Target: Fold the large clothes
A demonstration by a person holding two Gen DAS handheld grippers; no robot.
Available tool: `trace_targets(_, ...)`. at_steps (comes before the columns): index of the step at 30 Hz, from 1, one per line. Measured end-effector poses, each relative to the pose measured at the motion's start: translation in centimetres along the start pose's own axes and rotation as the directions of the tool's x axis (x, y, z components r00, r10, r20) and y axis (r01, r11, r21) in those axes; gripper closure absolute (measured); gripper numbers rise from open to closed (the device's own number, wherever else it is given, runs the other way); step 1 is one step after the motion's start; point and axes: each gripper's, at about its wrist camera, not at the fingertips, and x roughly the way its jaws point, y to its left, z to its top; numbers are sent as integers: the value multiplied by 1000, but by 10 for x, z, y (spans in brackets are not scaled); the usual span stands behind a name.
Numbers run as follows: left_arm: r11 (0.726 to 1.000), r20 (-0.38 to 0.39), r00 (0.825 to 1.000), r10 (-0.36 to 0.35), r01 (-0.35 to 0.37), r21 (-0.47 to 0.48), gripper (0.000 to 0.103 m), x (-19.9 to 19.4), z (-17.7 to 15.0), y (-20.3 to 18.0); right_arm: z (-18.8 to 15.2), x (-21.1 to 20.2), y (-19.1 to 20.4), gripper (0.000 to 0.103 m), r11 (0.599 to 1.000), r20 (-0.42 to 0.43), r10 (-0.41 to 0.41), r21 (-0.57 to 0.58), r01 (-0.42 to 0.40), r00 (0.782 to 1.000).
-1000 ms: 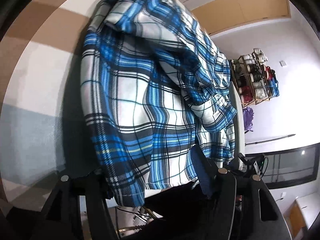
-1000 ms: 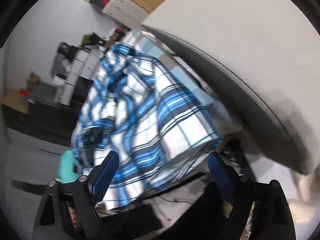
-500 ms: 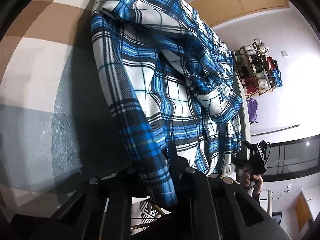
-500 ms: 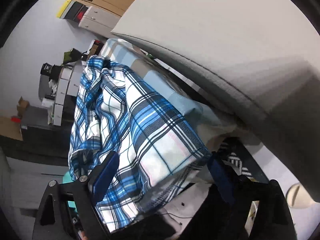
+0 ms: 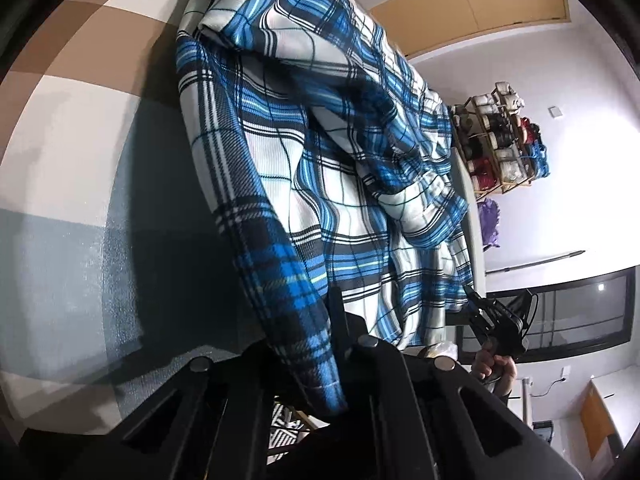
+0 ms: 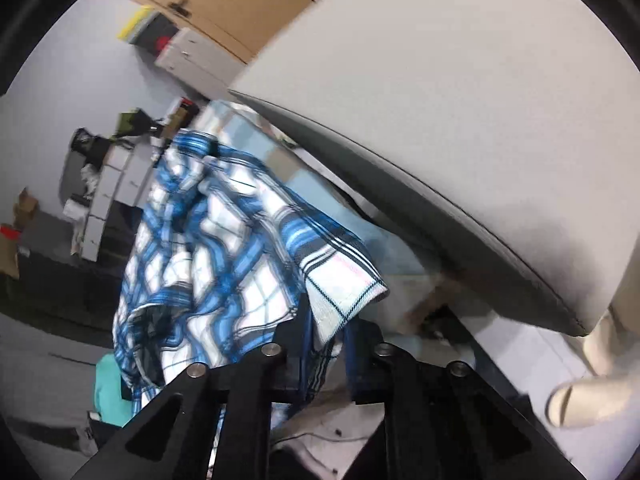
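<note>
Left wrist: checked tablecloth [image 5: 72, 168], spool rack [image 5: 502, 140].

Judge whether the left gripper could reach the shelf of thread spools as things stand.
Probably not: the left gripper is shut on the plaid shirt, and the shelf of spools stands beyond the table edge.

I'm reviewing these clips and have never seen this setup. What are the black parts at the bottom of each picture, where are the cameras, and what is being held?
No robot here: a person carries a handheld two-finger gripper in each hand, and each has a fisheye camera looking along its fingers. The black parts are those grippers. In the left wrist view, the left gripper is shut on an edge of the blue plaid shirt, which drapes over a checked tablecloth. The person's other hand and tool show at the far hem. In the right wrist view, the right gripper is shut on a shirt corner beside a grey tabletop.
</note>
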Motion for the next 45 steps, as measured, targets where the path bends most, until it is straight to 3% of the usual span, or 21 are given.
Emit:
trace_targets(5, 998, 4, 998, -60, 60, -21, 103, -3, 2, -1, 5, -2, 19, 97, 996, 3, 64, -58, -64, 998)
trace_targets(10, 987, 8, 988, -152, 153, -58, 103, -9, 10, 0, 18, -6, 29, 98, 983, 18, 185, -15, -184, 983)
trace_targets(14, 979, 31, 982, -186, 188, -74, 103, -23, 13, -4, 34, -22, 36, 99, 971, 80, 240, -18, -240, 967)
trace_targets(23, 981, 18, 986, -167, 168, -92, 103, -36, -17, 8, 25, -25, -4, 99, 965, 102, 241, 84, -250, 965)
trace_targets(33, 975, 26, 985, -168, 170, -144, 103, -33, -29, 20, 23, -21, -18, 99, 969, 79, 219, 99, -226, 973)
trace_targets(38, 962, 67, 971, -229, 236, -138, 103, -44, -13, 4, 45, -28, 19, 99, 957, 69, 281, 56, -285, 957)
trace_targets(45, 960, 203, 950, -238, 261, -98, 103, -62, 68, -36, 114, -6, 122, 99, 948, 17, 317, -26, -316, 948)
